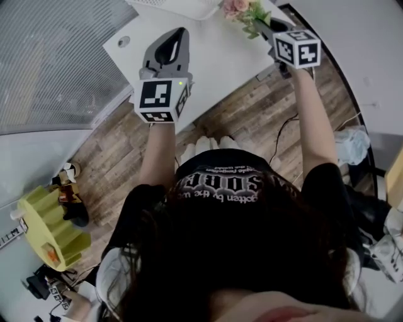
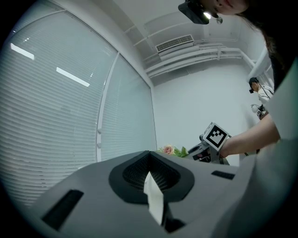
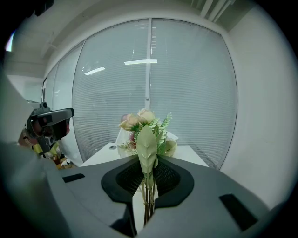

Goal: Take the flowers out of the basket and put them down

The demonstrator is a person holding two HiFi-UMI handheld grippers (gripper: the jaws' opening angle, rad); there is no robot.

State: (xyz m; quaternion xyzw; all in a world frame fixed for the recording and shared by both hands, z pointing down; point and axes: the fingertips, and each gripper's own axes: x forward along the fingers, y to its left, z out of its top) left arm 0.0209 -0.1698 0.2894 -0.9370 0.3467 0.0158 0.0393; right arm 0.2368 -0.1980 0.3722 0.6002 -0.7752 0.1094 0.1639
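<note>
A small bunch of flowers (image 1: 241, 9), pale pink roses with green fern and leaves, is held upright over the far right of the white table (image 1: 214, 60). My right gripper (image 1: 263, 25) is shut on its stems. In the right gripper view the stems (image 3: 147, 200) run down between the pads and the blooms (image 3: 139, 120) stand above them. The left gripper (image 1: 178, 34) hovers over the table's near edge, jaws together and nothing in them. Its own view looks up at a wall, with the flowers (image 2: 170, 150) and the right gripper (image 2: 205, 151) to its right. A white basket (image 1: 182, 7) sits at the table's far edge.
Window blinds (image 1: 50, 56) run along the left side. The table has a round cable hole (image 1: 123, 41) near its left corner. Below is wooden floor (image 1: 245, 119) with a cable on it. A yellow object (image 1: 47, 226) stands on the floor at the lower left.
</note>
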